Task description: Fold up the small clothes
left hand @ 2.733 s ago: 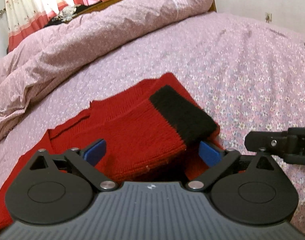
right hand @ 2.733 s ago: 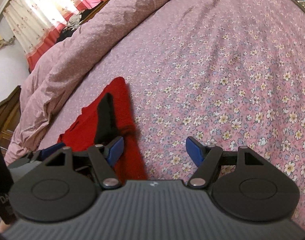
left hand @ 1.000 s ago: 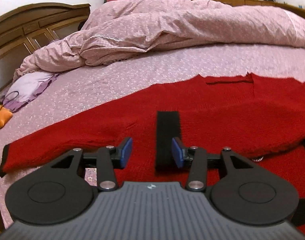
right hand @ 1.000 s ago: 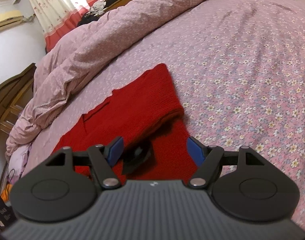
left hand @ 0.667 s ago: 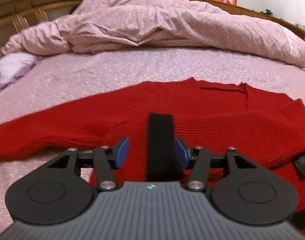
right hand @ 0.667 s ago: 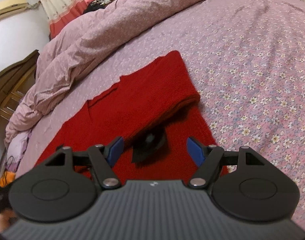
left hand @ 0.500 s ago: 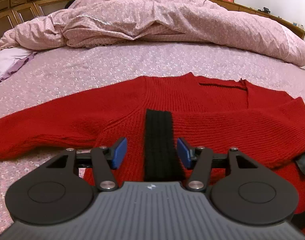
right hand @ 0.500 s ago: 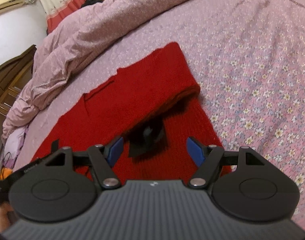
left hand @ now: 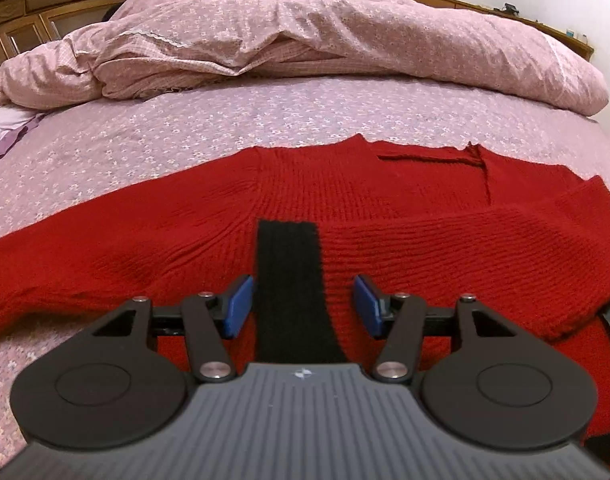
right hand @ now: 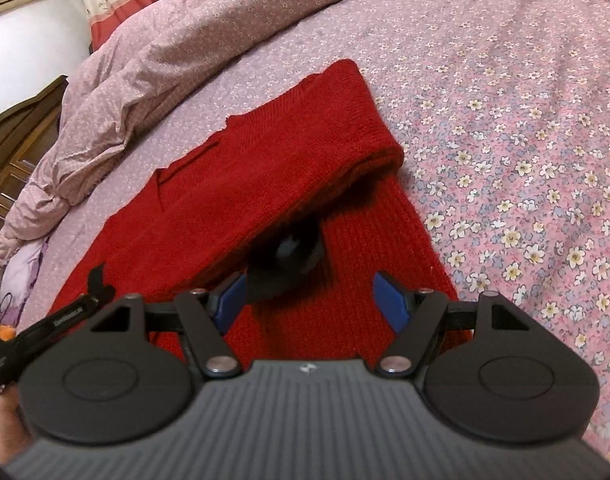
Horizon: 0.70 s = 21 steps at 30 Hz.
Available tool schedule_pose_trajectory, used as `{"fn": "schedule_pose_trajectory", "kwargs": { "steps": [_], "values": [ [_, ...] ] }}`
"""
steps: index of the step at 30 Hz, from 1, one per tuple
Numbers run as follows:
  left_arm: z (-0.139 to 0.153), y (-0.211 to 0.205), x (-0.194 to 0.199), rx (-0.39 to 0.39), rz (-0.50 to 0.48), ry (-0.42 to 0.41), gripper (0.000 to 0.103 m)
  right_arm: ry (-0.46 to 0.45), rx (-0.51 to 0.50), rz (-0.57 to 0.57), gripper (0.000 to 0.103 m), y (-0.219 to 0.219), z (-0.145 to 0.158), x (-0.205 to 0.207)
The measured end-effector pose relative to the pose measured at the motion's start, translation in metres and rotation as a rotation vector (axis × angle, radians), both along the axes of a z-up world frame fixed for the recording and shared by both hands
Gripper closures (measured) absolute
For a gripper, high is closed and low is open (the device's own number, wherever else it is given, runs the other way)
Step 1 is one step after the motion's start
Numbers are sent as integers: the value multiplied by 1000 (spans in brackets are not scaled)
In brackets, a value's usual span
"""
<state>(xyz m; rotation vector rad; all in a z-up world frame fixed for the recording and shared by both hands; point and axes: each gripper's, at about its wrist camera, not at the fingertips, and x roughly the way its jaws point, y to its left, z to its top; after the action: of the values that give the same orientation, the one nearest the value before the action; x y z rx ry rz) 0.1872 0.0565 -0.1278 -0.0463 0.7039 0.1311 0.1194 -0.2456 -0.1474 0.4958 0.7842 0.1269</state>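
the left tool (left hand: 301,306) has spread wider since half a second ago, letting go of the black cuff (left hand: 291,272), which now lies loose between its fingers, low centre. the sleeve sits folded across the red sweater (left hand: 345,184) on the bed (left hand: 265,120), probably to narrow it before further folds. the right tool (right hand: 309,300) hangs released over the sweater's lower edge. only the right view shows the sleeve's puffy fold (right hand: 369,152); only the left view shows the other sleeve stretched out at left.
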Motion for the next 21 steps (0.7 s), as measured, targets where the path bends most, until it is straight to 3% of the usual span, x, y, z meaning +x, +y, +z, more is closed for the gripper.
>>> {"fn": "schedule_pose_trajectory", "kwargs": {
  "steps": [7, 11, 16, 21],
  "values": [
    [-5, 5, 20, -54, 15, 14, 42, -11, -1, 5, 30, -1, -2, 2],
    [-5, -2, 18, -11, 2, 4, 44, -17, -4, 3, 30, 0, -3, 2],
    [-3, -18, 11, 64, -45, -25, 69, -21, -9, 7, 30, 0, -3, 1],
    [-5, -19, 12, 75, -45, -33, 71, -22, -5, 5, 30, 0, -3, 1]
  ]
}}
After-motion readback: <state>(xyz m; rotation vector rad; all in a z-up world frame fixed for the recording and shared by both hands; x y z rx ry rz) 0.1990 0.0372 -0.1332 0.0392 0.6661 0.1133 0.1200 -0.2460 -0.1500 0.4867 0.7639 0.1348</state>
